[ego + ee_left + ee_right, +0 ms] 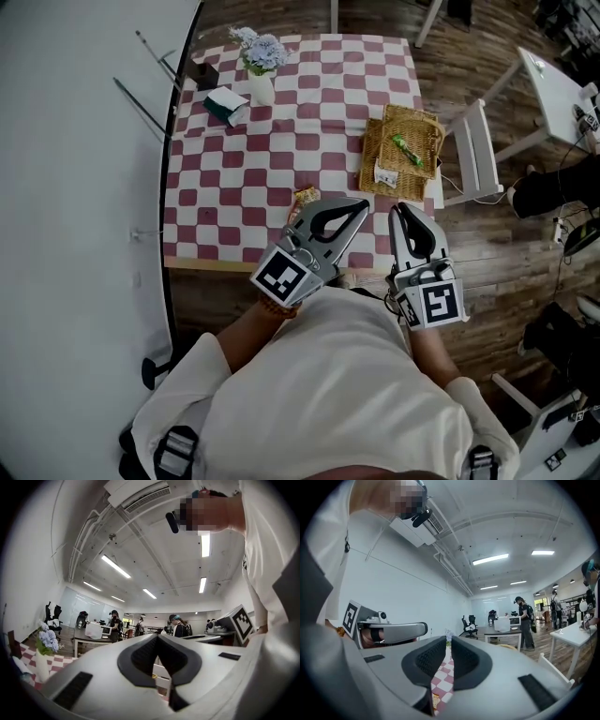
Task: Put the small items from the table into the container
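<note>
Snack packet [306, 197], the only small item seen loose on the checked tablecloth [281, 150], lies near the table's front edge, well to the left of the wicker basket [375, 150] that serves as the container. A green wrapper [408, 148] and a white sachet [385, 173] already sit inside the basket. The person holds both tools level over the front edge. The left gripper [362, 202], jaws pressed together on nothing, points toward the basket with the packet just beside it. The right gripper [398, 208], jaws a slim gap apart and empty, hovers just short of the basket's near rim. By the look of it, the work stands between loads, with one pick-up to come. That move would call for a gripper to spread its jaws, drop to the cloth left of the basket and pinch the flat packet by an edge. Farther left of the basket, at the table's far corner, stand a vase of flowers [262, 70], a teal box [225, 103] and a small dark box [206, 73]; none blocks the path. A white chair [473, 155] stands just right of the basket.
</note>
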### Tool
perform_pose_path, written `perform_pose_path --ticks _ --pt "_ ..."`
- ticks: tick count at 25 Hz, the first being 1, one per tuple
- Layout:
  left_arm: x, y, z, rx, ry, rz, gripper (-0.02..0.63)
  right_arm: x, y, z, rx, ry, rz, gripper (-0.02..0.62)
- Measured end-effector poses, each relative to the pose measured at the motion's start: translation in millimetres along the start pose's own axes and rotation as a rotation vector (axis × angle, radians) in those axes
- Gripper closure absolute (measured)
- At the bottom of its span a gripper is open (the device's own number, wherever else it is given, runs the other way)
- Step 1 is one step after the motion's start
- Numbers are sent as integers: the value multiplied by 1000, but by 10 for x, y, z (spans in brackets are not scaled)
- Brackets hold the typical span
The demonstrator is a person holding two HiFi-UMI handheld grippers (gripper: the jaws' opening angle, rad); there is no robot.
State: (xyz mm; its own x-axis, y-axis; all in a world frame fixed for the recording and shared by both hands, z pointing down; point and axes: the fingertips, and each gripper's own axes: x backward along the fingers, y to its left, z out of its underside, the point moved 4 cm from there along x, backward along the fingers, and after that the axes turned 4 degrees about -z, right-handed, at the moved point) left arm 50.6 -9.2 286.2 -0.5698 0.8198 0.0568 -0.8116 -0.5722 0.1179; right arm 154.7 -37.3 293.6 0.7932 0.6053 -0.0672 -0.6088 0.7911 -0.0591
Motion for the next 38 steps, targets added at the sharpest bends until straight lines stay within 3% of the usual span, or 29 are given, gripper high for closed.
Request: perform_pose_path --ticks 4,10,21,25,28,33,38 --pt "-25 33 -21 34 -20 1 580 -21 -22 -4 2 10 -4 548" --pt "62 143 -58 2 -52 -52 580 -110 15 32 -5 29 -43 548" --pt "824 420 -33 0 -18 -284 580 -605 664 113 1 45 -294 548" --pt "1015 489 -22 -1 -44 -337 580 -706 849 162 -1 61 -353 548" --pt "1050 503 44 27 -9 -342 580 -739 880 211 -2 79 -366 548" --pt "1042 661 175 -4 -31 -354 580 -862 887 400 -7 129 -373 531" --pt "1052 941 529 57 90 -360 580 -1109 883 776 2 214 -369 526"
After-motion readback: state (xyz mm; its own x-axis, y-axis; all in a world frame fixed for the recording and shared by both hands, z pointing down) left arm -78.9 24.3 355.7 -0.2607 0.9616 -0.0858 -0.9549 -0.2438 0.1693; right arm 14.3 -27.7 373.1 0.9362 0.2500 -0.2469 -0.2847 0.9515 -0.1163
